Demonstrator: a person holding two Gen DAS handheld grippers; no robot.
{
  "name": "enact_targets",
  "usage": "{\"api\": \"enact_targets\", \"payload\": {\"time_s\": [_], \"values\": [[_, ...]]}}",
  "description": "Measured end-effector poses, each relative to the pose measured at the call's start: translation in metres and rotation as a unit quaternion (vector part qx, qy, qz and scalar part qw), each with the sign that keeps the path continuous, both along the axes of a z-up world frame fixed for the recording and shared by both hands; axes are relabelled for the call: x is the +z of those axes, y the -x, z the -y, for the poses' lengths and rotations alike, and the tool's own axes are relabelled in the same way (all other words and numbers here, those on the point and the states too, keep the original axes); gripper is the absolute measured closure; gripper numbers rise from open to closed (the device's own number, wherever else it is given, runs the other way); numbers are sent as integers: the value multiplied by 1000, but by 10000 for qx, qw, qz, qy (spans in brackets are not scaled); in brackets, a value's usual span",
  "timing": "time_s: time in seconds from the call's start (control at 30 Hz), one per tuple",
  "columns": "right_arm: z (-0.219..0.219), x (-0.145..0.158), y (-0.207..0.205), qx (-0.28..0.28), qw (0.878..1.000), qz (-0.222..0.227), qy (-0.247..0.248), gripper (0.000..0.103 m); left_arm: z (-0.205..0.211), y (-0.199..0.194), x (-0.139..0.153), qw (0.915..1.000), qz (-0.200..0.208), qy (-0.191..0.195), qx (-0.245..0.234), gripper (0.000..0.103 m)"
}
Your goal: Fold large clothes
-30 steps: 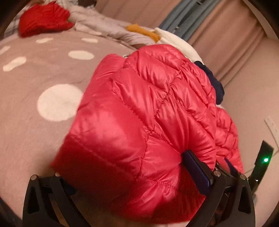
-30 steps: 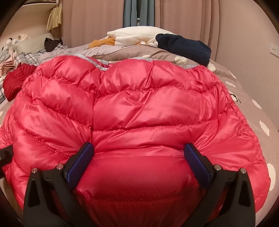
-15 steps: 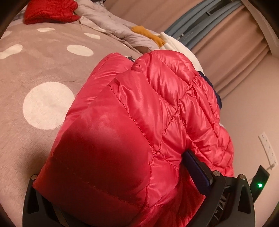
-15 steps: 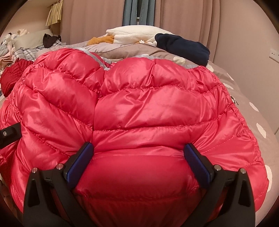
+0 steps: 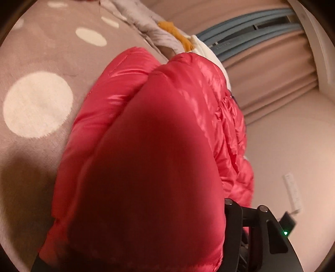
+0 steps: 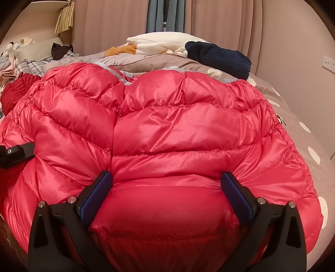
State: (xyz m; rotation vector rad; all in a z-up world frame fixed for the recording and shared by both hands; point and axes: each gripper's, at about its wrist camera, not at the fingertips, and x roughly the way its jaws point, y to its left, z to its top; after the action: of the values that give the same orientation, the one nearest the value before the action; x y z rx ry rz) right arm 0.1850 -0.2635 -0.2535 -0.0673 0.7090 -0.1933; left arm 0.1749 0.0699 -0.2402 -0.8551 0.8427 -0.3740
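A shiny red quilted puffer jacket [image 6: 178, 129] lies on the polka-dot bed and fills both views. My right gripper [image 6: 166, 194] has its jaws wide apart with the puffy hem of the jacket bulging between the blue pads [image 6: 95, 193]. In the left wrist view the jacket [image 5: 150, 159] drapes right over my left gripper, so its fingertips and pads are hidden; only the right finger's black frame [image 5: 261, 228] shows. Part of the left gripper [image 6: 14, 153] shows at the left edge of the right wrist view, pressed into the jacket.
The brown bedspread [image 5: 37, 104] has white dots. Behind the jacket lie a navy garment [image 6: 219, 56], a cream and orange plush [image 6: 146, 44], a dark red garment [image 6: 16, 87] and plaid cloth [image 6: 31, 64]. Curtains [image 6: 219, 18] and a wall outlet [image 6: 328, 61] stand behind.
My left gripper has pushed forward and up under the jacket; the fabric now covers its fingers and most of its view. The right gripper has stayed put with the same hold on the hem.
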Motion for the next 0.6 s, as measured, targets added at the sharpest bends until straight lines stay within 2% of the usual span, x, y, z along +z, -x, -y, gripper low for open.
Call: {"api": "enact_targets", "payload": {"time_s": [0.07,0.13,0.2,0.23,0.43,0.5,0.6], "values": [[-6,-3,-1,-39,9997,-41,232,1,2,2,3,9997,-18,-226,103,48],[-10,-5,-6,-72,9991,-124,387,1,7,5,11,9976,160,-645,171,50],[-11,-4,-8,-89,9987,-169,471,1,15,10,20,9910,454,-1237,225,51],[-10,-3,-8,-88,9989,-159,440,1,18,12,21,9892,535,-1347,233,53],[25,24,16,182,9982,115,-561,2,9,15,28,9890,707,-1276,260,58],[40,38,29,-47,9967,288,-754,1,11,11,32,9872,753,-1375,302,59],[76,55,49,-746,9897,525,-1103,1,8,19,35,9854,780,-1459,391,59]]}}
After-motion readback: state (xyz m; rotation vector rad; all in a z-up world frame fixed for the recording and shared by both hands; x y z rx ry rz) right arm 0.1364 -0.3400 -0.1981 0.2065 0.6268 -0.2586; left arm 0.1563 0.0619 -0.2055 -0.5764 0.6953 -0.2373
